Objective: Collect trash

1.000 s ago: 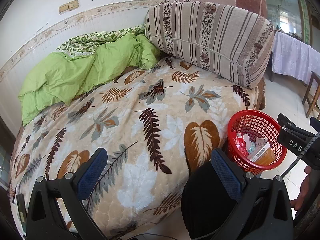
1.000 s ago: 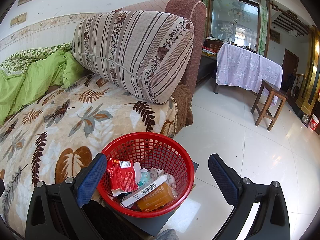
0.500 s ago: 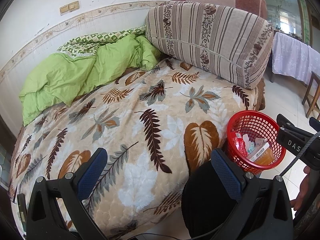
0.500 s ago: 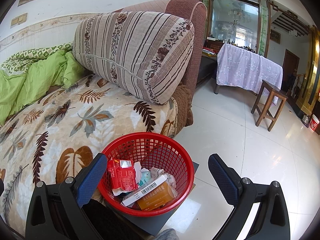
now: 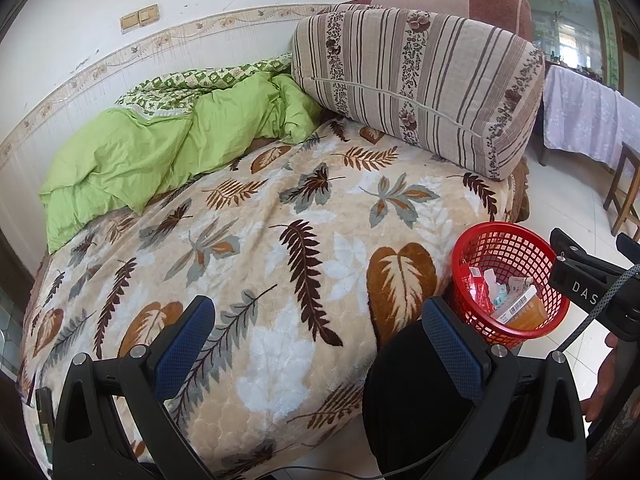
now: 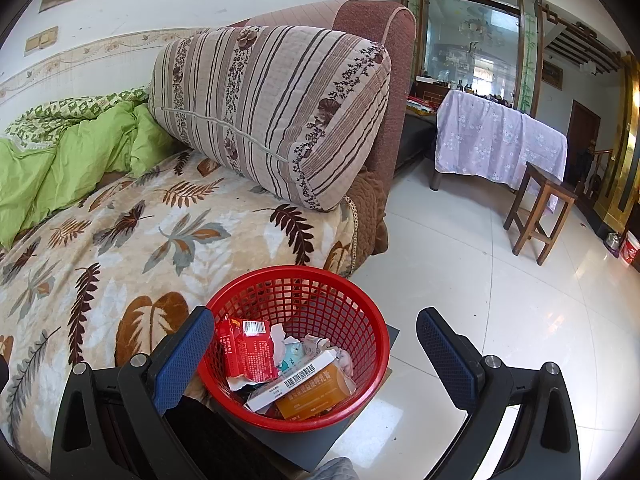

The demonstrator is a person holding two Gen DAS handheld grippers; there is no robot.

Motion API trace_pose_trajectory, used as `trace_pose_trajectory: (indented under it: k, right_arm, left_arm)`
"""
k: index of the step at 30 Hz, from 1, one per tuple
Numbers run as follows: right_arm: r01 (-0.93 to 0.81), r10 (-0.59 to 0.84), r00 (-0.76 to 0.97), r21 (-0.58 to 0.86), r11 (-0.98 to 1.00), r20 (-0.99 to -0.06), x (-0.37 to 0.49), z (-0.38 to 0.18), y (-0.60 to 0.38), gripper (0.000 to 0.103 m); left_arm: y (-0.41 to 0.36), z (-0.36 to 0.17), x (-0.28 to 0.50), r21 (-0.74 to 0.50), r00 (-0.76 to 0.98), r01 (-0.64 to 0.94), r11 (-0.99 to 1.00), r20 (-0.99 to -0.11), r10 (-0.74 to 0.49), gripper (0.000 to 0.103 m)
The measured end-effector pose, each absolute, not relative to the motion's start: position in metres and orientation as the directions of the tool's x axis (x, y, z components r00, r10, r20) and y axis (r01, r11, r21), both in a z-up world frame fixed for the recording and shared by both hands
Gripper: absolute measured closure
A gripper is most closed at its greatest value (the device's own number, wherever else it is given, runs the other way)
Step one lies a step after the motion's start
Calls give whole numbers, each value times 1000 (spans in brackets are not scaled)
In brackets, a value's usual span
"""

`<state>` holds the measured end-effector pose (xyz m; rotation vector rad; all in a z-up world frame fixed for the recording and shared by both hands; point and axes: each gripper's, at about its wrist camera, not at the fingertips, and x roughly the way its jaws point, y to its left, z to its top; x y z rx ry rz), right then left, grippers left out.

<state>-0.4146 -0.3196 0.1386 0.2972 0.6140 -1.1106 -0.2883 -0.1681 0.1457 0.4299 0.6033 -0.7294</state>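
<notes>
Trash (image 6: 288, 364): crumpled wrappers, flat cartons inside round red plastic mesh basket (image 6: 360, 316) beside plush leaf-print bed (image 5: 280, 240). Left claw (image 5: 320, 344), right claw (image 6: 316, 356) spread, empty.

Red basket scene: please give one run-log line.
left claw open | right claw open | red basket holds trash | bed blanket no trash seen

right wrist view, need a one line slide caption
Open right gripper above a red basket of collected trash, beside a leaf-print bed.
</notes>
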Motion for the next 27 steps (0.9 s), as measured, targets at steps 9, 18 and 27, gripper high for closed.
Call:
trace_pose_trajectory:
  k: [9,18,27]
  right_arm:
    - [845,-697,379,-79,529,-609,-392,134,-316,1]
    - [613,-518,547,-108,783,-658,-266,122,-275,1]
    - [352,-295,576,-94,931,-763,-100,55,-214,1]
  left_arm:
    - [-160,141,-271,126,576,700,703,-681,-451,0]
    - [-91,110,-177,53,583,488,871,-763,-280,0]
    - [-17,52,-61,5,582,208,978,-804,-120,0]
